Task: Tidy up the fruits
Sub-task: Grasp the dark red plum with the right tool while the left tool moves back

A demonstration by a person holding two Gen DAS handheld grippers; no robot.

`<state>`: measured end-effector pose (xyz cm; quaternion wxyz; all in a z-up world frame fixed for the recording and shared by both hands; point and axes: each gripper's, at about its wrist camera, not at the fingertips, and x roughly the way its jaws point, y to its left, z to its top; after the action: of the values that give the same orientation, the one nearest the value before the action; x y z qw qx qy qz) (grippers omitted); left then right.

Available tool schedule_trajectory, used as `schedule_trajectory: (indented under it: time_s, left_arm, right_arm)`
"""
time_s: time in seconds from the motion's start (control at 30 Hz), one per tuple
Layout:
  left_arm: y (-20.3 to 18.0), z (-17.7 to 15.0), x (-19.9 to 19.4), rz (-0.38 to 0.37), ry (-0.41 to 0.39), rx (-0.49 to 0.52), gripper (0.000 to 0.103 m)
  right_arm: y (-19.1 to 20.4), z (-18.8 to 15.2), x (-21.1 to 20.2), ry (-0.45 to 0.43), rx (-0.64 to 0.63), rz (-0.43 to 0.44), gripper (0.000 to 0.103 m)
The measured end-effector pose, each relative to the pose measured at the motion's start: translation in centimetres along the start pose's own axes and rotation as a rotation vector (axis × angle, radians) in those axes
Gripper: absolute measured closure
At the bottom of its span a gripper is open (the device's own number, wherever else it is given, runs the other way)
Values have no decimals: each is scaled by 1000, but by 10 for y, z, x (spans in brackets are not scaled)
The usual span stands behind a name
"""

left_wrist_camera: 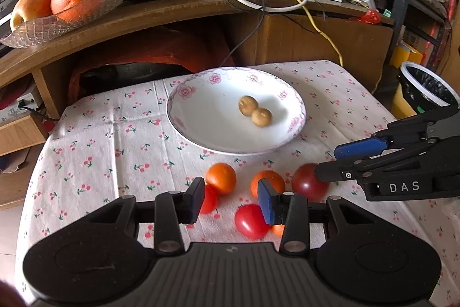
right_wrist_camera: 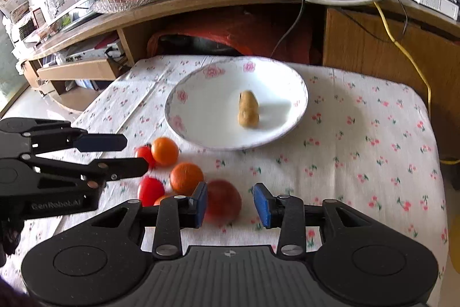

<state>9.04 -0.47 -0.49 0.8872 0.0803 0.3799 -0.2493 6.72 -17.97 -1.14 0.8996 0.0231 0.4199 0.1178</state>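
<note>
Two brown longans [left_wrist_camera: 254, 110] in one plate [left_wrist_camera: 201, 117]. On tablecloth [left_wrist_camera: 95, 140] near front edge: two small oranges [left_wrist_camera: 220, 177], two red tomatoes [left_wrist_camera: 250, 221], one dark red fruit [left_wrist_camera: 308, 182]. Further orange piece partly hidden.

Open right claw [right_wrist_camera: 230, 205] over dark red fruit [right_wrist_camera: 224, 200]

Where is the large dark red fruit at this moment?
The dark red fruit lies on the tablecloth in front of the plate, right of the small oranges, just ahead of the open right hand-held gripper.
</note>
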Motion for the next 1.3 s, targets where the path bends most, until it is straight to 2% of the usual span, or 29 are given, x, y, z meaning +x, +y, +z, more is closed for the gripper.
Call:
schedule_trajectory:
  time_s: [0.1,0.63,1.13,1.2,1.3]
  left_arm:
    - [-4,-2,-2,-10,5,17,55]
    - [-7,-19,-5,-54,50,69,54]
    - [-15,-26,1,-88,82,105,49]
    - [-17,-26,0,-93,79,116,49]
    - [-19,-26,0,-94,76,130,49]
  right_arm:
    - [2,-2,-1,13,-14,7,64]
    - [14,-10,16,68,-133,3,64]
    - [17,-10,34,63,-145,-13,64]
    - [18,-9,34,67,-152,-19,68]
    - [17,-8,33,71,-138,-23,69]
